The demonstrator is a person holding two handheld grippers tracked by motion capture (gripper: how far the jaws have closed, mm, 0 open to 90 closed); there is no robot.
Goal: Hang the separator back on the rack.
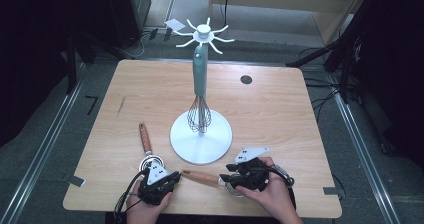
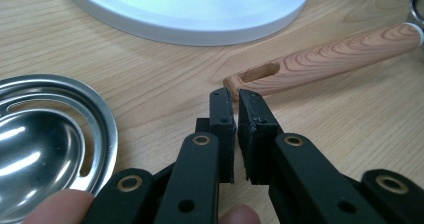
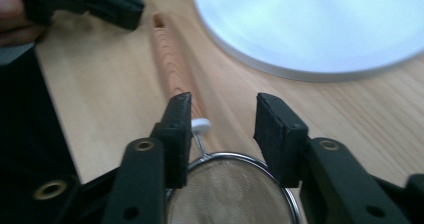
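The left gripper (image 2: 235, 96) rests near the front edge of the table (image 1: 280, 109) with its jaws almost together and nothing between them; their tips sit just beside the slotted end of a wooden strainer handle (image 2: 330, 59) without touching it. Beside that gripper lies a steel slotted spoon bowl (image 2: 47, 139), its own wooden handle (image 1: 145, 138) angled away toward the table's left side.

The right gripper (image 3: 222, 126) hangs over the mesh strainer (image 3: 232, 194) with its jaws partly open, straddling the neck where the handle meets the rim, and the pads do not press on it. The strainer lies flat along the front edge, its handle pointing toward the left gripper.

Just behind both tools, the white round base (image 1: 201, 134) of the utensil stand fills the centre, a whisk (image 1: 199, 115) hanging on it. The table's back half and both side margins lie open.
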